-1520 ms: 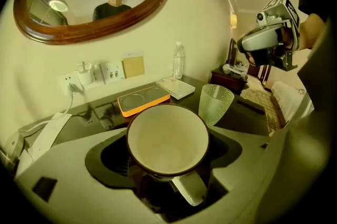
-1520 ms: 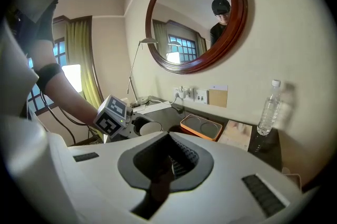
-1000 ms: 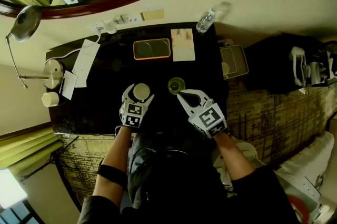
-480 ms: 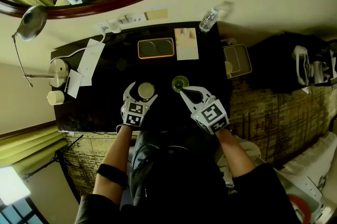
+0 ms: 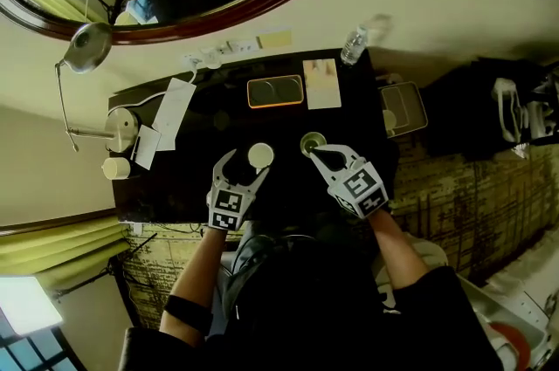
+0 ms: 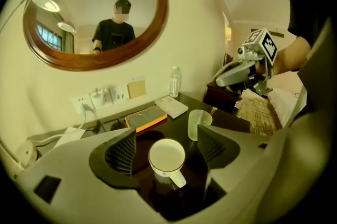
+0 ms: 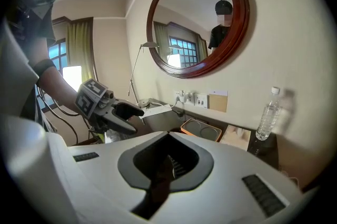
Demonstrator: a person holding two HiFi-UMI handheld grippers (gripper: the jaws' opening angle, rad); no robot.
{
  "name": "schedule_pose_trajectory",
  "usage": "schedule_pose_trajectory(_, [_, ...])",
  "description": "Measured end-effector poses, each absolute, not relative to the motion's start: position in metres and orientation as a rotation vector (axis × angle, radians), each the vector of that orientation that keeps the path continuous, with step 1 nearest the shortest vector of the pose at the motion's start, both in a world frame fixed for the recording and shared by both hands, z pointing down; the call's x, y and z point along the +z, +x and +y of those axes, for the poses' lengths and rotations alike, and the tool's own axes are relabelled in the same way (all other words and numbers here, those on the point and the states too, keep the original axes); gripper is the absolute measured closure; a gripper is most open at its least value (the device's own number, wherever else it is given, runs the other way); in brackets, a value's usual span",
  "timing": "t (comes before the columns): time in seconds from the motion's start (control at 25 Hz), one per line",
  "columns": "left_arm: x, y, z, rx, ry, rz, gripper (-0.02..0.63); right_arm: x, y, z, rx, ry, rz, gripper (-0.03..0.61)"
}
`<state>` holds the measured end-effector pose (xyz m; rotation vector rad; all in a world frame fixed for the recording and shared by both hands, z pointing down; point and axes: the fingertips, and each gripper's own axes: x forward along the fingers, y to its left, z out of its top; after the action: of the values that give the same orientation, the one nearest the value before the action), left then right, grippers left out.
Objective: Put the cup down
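Your left gripper (image 5: 245, 166) has risen and drawn back from the white cup (image 5: 260, 154), which a second ago sat between its jaws. In the head view the cup now stands by itself on the black table (image 5: 175, 186), just past the jaw tips. Those jaws stand well apart, though they have just been closing a little. Your right gripper (image 5: 321, 154) has kept its place with its jaws together, its tip just beside the ribbed glass (image 5: 307, 139). Farther back lie an orange-rimmed tray (image 5: 275, 91) and, at the table's far edge, a water bottle (image 5: 354, 45).

In the left gripper view the cup is upright on the table with its handle turned toward the camera. You see it in the gap between the two ridged pads (image 6: 121, 152), and neither pad touches it. The glass stands beyond the right pad, apart from the cup.

In the right gripper view your jaws are pressed together with nothing between them. The left gripper shows at the left, its jaws parted, and the bottle stands by the wall at the right.
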<state>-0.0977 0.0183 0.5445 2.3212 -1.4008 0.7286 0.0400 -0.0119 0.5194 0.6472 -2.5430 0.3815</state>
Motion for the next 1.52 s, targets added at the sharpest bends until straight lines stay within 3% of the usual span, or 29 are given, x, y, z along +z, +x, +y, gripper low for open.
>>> schedule_pose_trajectory(0.24, [0.499, -0.103, 0.024, 0.621, 2.359, -1.450, 0.499, 0.511, 0.042, -0.007, 0.375, 0.667, -2.539, 0.563])
schedule_pose_trajectory(0.4, [0.486, -0.110, 0.029, 0.583, 2.372, -1.444, 0.626, 0.508, 0.042, -0.006, 0.364, 0.683, -2.533, 0.563])
schedule_pose_trajectory(1.52, [0.473, -0.111, 0.034, 0.556, 2.443, -1.384, 0.627, 0.526, 0.038, 0.006, 0.305, 0.621, -2.411, 0.555])
